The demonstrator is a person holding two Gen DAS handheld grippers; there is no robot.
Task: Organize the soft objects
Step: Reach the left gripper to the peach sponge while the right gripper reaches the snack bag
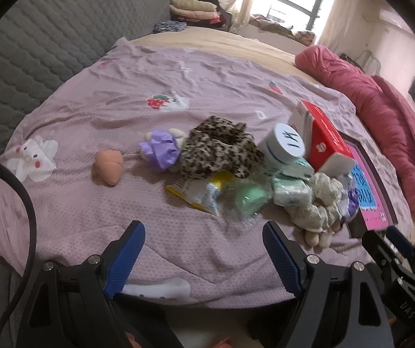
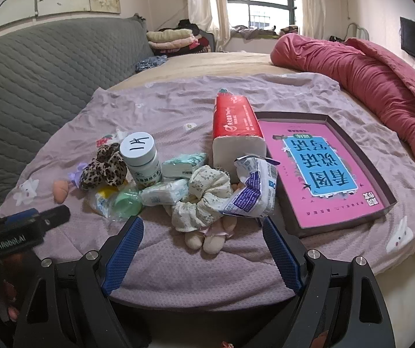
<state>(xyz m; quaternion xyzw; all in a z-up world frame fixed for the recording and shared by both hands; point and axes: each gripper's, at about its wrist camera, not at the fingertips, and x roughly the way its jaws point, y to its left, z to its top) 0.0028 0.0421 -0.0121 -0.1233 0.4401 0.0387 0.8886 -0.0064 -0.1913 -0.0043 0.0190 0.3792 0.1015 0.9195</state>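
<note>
A pile of small things lies on the mauve bedspread [image 1: 97, 92]. A leopard-print scrunchie [image 1: 219, 150] [image 2: 104, 168], a floral cream scrunchie [image 2: 204, 200] [image 1: 314, 203], a purple scrunchie [image 1: 161, 149] on a small doll, a peach sponge [image 1: 109, 166] [image 2: 60, 191] and small tissue packs [image 2: 165, 192] lie there. A doll's legs [image 2: 204, 242] stick out under the floral scrunchie. My left gripper [image 1: 204, 235] is open and empty, near the pile's front. My right gripper [image 2: 201, 230] is open and empty, just before the doll's legs.
A white bottle [image 2: 140, 159], a red tissue pack [image 2: 236, 127], a crumpled wrapper [image 2: 254, 185], a green item in plastic [image 2: 125, 203] and a box lid with a pink book [image 2: 323, 168] share the bed. A red quilt [image 2: 367, 81] lies at right, a grey headboard [image 2: 48, 66] at left.
</note>
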